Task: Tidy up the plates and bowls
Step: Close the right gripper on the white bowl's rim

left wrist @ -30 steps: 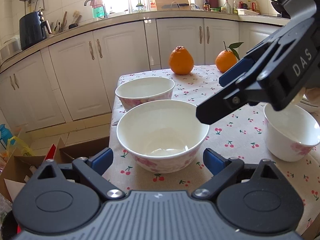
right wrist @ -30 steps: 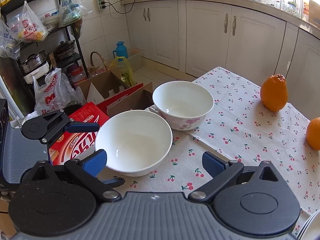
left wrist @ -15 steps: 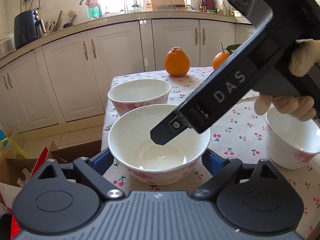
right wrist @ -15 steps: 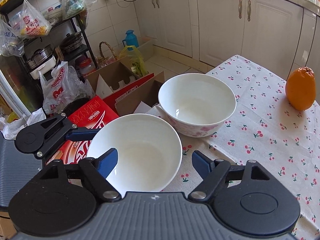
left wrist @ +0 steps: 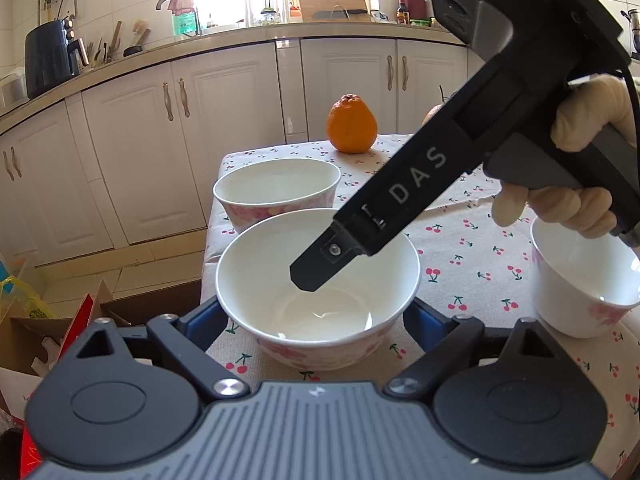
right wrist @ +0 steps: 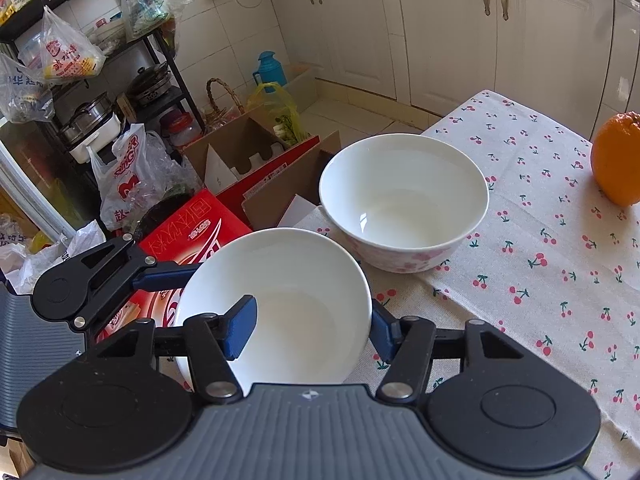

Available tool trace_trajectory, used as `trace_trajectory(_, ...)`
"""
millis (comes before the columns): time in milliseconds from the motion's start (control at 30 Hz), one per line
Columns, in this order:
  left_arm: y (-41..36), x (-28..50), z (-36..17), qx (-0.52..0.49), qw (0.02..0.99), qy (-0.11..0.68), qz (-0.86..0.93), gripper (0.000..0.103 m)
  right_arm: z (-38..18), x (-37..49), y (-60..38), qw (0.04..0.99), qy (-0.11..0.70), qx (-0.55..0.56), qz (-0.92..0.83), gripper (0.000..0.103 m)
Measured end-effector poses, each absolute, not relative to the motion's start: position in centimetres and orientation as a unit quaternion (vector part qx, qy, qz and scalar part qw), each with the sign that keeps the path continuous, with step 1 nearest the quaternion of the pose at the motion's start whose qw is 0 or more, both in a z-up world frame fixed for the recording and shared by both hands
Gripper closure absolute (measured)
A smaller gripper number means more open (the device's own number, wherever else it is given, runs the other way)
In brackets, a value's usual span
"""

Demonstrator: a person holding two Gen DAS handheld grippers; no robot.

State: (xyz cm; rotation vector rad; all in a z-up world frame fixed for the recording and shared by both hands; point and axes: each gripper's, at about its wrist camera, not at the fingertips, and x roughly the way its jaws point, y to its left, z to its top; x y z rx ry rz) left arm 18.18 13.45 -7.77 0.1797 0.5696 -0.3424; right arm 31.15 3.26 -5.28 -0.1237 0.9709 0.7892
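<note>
A white bowl (left wrist: 316, 284) with pink flowers stands near the table's corner. My left gripper (left wrist: 312, 322) is open, one blue finger on each side of it. A second bowl (left wrist: 276, 188) stands behind it and a third (left wrist: 580, 280) to the right. My right gripper (right wrist: 312, 326) is open, reaching over the near bowl (right wrist: 280, 304): one finger (right wrist: 240, 326) inside, the other (right wrist: 382, 332) outside its rim. The second bowl (right wrist: 404, 200) lies beyond. The right gripper's body (left wrist: 420, 184) hangs over the near bowl in the left wrist view.
Oranges (left wrist: 352, 124) (right wrist: 618, 158) sit at the table's far side on the cherry-print cloth (right wrist: 540, 264). Cardboard boxes (right wrist: 248, 160), a red carton (right wrist: 184, 232) and a cluttered rack (right wrist: 100, 92) stand on the floor past the table edge. White cabinets (left wrist: 220, 120) are behind.
Both grippers have moved in on the near bowl. The left fingers now flank it. The right gripper came down over it, one finger dipping inside the rim.
</note>
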Motion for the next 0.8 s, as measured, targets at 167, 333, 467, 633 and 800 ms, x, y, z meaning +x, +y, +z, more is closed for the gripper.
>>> trace_trajectory(167, 13.3, 18.2, -7.6, 0.092, 0.94, 0.284, -0.168, 0.009, -5.1, 31.2, 3.0, 0.807, 0.457, -0.051, 0.37, 0.038)
trace_trajectory(333, 13.1, 17.7, -7.0, 0.094, 0.938, 0.286, -0.172, 0.01, -4.7, 30.6, 2.6, 0.808, 0.455, -0.046, 0.372, 0.038)
trace_trajectory(467, 12.8, 17.0, -6.3, 0.099, 0.936, 0.289, -0.175, 0.009, -4.0, 29.7, 2.1, 0.809, 0.453, -0.045, 0.372, 0.038)
trace_trajectory(633, 12.0, 15.8, -5.4, 0.104, 0.933, 0.292, -0.182, 0.009, -3.1, 28.2, 1.2, 0.81, 0.456, -0.044, 0.365, 0.038)
trace_trajectory(800, 10.9, 14.4, -4.4, 0.107, 0.931, 0.294, -0.19, 0.009, -2.3, 26.5, 0.0, 0.812, 0.456, -0.04, 0.362, 0.038)
